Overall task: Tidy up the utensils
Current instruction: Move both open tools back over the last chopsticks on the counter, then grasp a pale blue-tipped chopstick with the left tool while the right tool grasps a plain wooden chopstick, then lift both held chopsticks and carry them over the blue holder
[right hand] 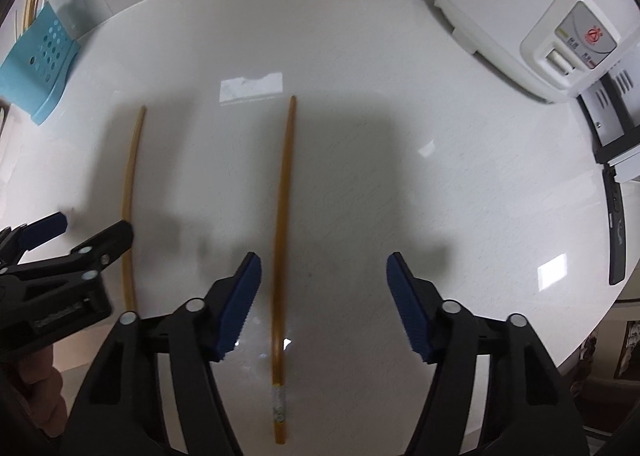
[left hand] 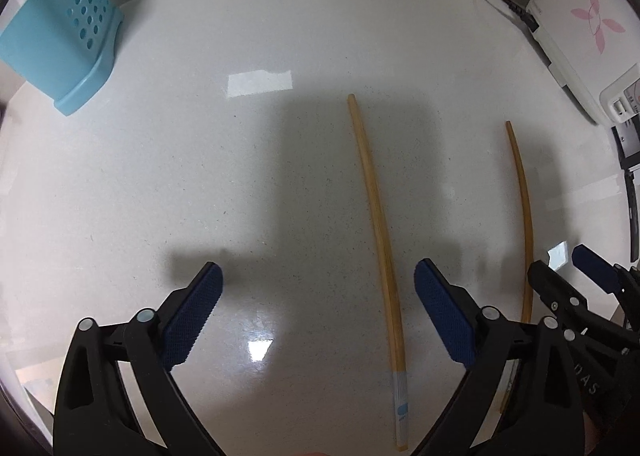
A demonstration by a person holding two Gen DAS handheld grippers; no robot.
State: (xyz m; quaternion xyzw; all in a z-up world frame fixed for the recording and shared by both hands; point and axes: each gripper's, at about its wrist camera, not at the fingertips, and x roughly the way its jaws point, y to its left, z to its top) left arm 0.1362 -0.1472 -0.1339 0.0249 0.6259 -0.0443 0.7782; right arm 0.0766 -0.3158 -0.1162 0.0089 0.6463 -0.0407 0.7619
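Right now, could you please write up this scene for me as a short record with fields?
surface: white round table
utensils lying flat: two chopsticks, apart and roughly parallel
left chopstick: between the fingers of the left gripper, untouched
right chopstick: between the fingers of the right gripper, untouched
left gripper: open, pointing down at the table
right gripper: open, pointing down at the table
holder: blue holder at the far left edge, more chopsticks standing in it
other: white rice cooker at the far right
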